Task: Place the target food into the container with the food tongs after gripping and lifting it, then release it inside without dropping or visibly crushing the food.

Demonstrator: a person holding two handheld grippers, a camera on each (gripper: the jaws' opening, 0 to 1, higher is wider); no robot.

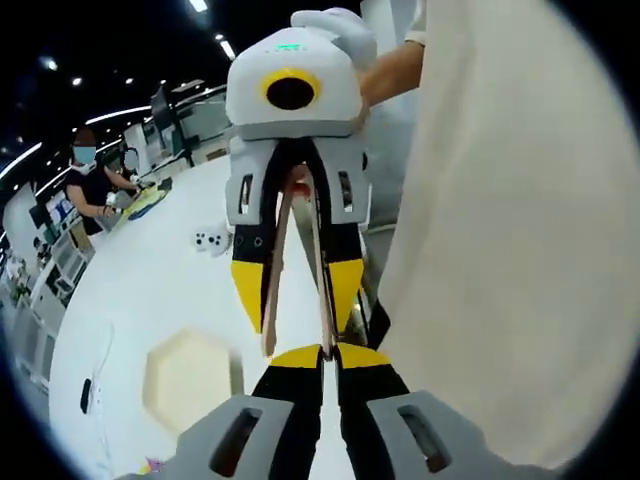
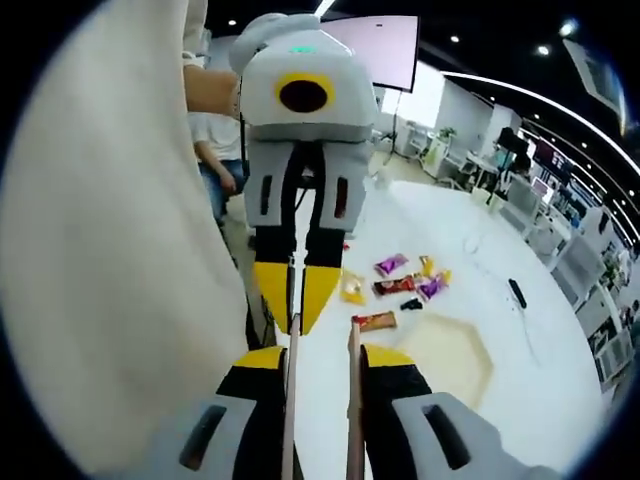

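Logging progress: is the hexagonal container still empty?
Empty: the hexagonal container shows a bare interior, and the wrapped snacks lie on the table beside it.

Both grippers are held up in front of the person's torso, pointing tip to tip at each other. The left gripper [image 1: 322, 362] has its jaws pretty much closed, nothing in them. The right gripper [image 2: 322, 362] is clamped on the tongs [image 2: 322, 400], hand [image 1: 345, 30] wrapped over its top.

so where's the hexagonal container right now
In the right gripper view the pale hexagonal container sits on the white table, right of the wooden tongs, just below the snack packets.
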